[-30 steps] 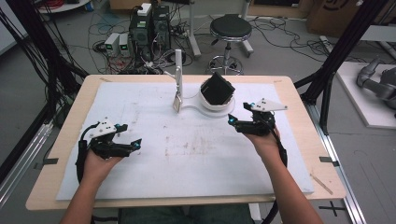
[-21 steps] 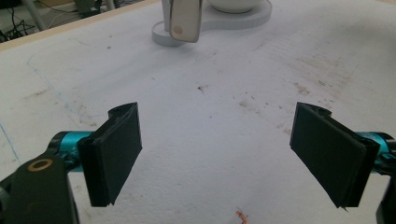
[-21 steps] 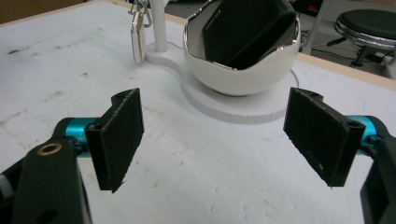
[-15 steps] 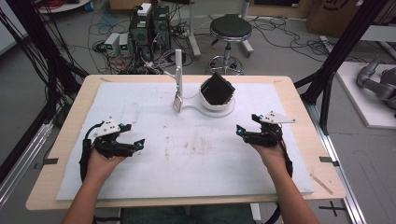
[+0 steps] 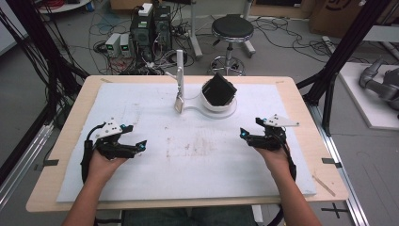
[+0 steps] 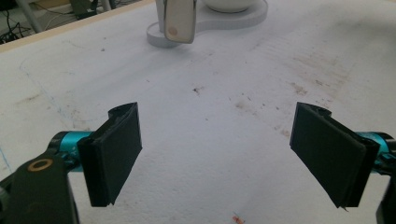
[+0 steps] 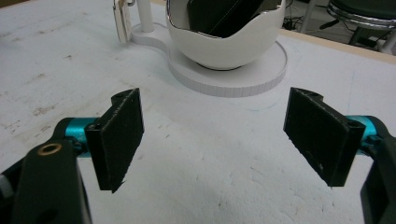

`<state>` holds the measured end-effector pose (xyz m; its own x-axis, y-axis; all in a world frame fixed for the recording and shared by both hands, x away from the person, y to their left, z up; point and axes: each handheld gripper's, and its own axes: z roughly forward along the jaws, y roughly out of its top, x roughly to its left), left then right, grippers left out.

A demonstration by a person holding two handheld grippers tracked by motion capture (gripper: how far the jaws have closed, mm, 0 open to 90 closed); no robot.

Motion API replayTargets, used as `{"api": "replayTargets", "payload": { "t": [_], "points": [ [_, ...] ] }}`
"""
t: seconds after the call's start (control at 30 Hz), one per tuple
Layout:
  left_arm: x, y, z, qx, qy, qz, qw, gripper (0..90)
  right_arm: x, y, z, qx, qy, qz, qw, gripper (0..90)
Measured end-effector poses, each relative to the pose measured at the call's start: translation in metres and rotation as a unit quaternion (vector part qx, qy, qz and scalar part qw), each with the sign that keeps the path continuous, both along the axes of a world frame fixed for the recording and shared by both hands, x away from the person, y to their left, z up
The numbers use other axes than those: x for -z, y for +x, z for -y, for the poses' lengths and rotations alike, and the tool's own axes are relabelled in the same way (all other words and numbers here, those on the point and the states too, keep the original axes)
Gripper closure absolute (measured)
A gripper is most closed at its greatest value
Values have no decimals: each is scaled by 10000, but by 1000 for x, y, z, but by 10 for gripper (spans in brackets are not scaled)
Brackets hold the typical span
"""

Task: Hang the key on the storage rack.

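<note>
Bowl (image 5: 219,100), white, on a round stand near the far edge of the bench (image 5: 70,141); holds a black square block, tilted (its make unclear). A white paddle hangs from a post just beside it. Left gripper (image 5: 135,147) and right gripper (image 5: 244,135): both wide, empty, well apart from the bowl. Step, as judged: approach; next calls for reaching forward.

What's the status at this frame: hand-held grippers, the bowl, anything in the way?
Left hand-held gripper open, empty. Right hand-held gripper open, empty. White bowl on its stand, black item inside, untouched. Path clear.
</note>
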<state>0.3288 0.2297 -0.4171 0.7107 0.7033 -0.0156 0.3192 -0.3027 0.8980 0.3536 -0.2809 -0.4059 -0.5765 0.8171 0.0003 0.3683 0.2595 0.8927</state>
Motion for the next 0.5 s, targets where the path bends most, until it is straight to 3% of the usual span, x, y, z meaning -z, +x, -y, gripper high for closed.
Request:
{"api": "replayTargets", "payload": {
  "t": [0.5],
  "points": [
    [0, 0, 0, 3, 26, -7, 10000, 166, 2, 1, 1, 6, -43, -19, 10000, 204]
  ]
}}
